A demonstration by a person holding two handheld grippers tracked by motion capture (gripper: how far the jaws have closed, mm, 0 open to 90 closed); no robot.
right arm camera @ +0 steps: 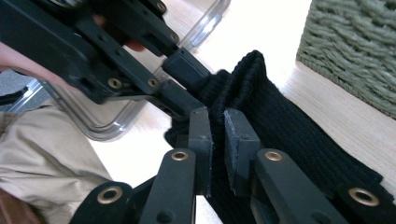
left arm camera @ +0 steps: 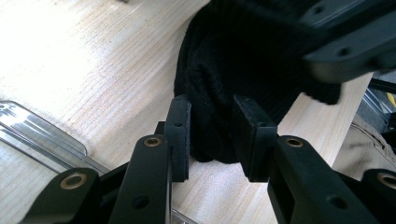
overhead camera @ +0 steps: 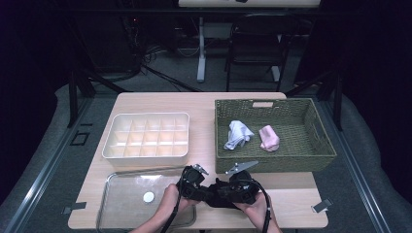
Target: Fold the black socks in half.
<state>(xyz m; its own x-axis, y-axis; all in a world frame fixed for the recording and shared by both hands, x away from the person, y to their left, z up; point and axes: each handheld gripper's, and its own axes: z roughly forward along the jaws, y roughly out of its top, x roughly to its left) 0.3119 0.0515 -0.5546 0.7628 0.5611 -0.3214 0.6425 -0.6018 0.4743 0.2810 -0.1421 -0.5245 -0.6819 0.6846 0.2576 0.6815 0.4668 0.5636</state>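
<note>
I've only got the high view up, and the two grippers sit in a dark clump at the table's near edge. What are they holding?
Observer: A black knit cloth; the right gripper has pinched a fold of it.
Operator: Is the left one gripping too?
Observer: Yes, the left gripper has a thicker bunch of the cloth between its pads.
Operator: Is the cloth lifted off the table?
Observer: Not wholly; the left gripper view shows its lower edge resting on the wooden table.
</note>
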